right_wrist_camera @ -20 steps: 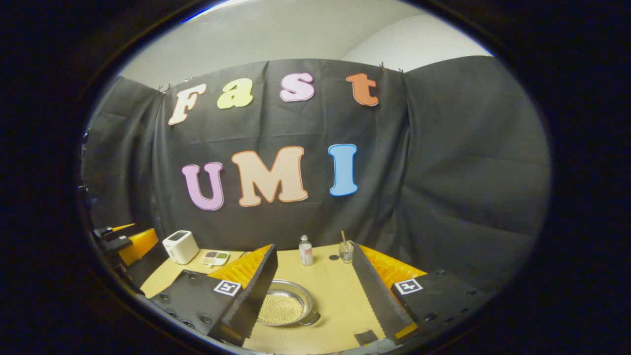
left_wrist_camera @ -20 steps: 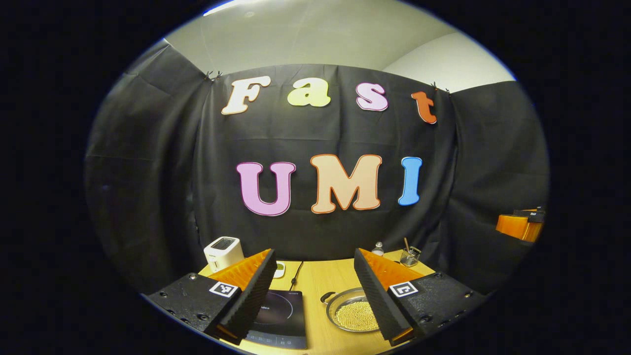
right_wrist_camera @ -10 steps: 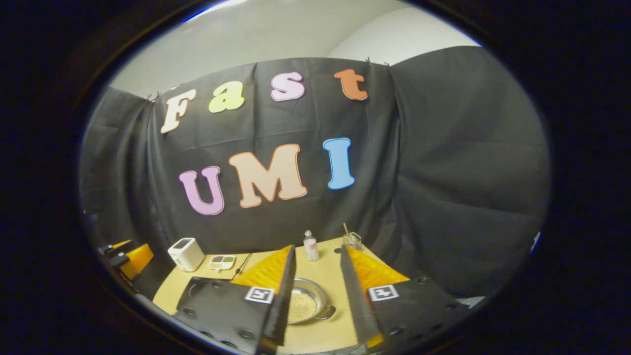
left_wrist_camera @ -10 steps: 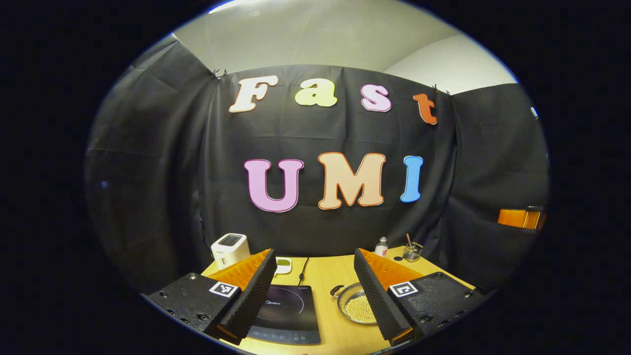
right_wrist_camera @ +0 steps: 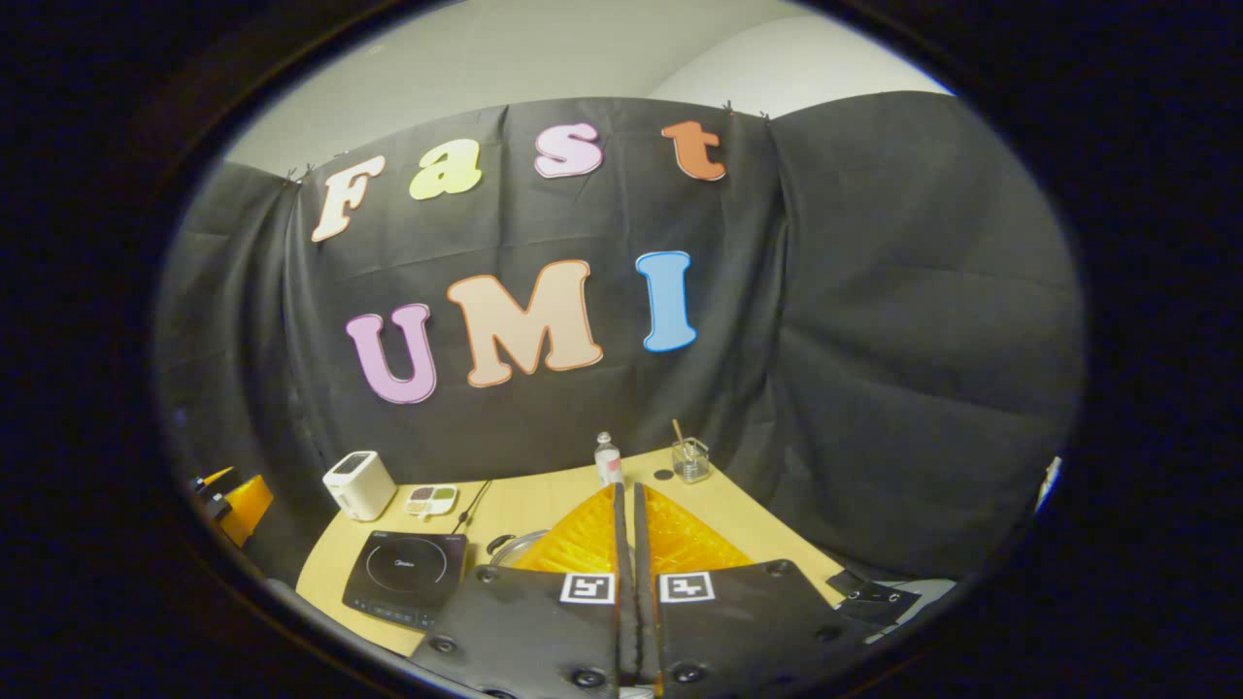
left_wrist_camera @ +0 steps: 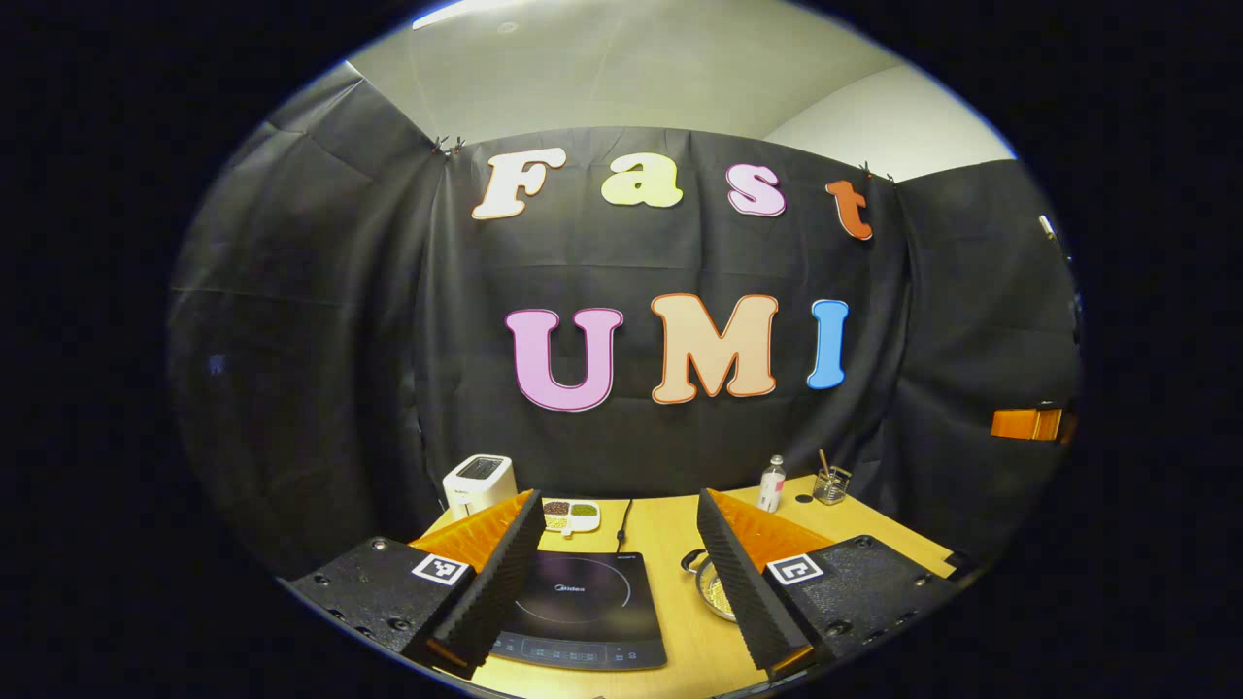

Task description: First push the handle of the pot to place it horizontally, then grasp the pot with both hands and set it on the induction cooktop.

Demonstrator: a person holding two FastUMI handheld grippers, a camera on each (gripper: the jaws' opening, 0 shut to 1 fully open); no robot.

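The wooden worktop (left_wrist_camera: 670, 544) carries a black cooktop (left_wrist_camera: 583, 607), with the pot (left_wrist_camera: 714, 587) just to its right, flat on the wood. A white toaster (right_wrist_camera: 357, 483) stands at the back. The left tool (left_wrist_camera: 617, 573) is spread wide, empty; the right tool (right_wrist_camera: 627, 544) is clenched, grasping nothing.

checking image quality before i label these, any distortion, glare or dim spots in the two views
Left gripper view: strong fisheye bend, sharp overall; faint sheen on the induction cooktop; the pot is half hidden behind the left gripper. Right gripper view: the same bend, table evenly lit, dim toward the left edge; the right gripper is shut and hides most of the pot.
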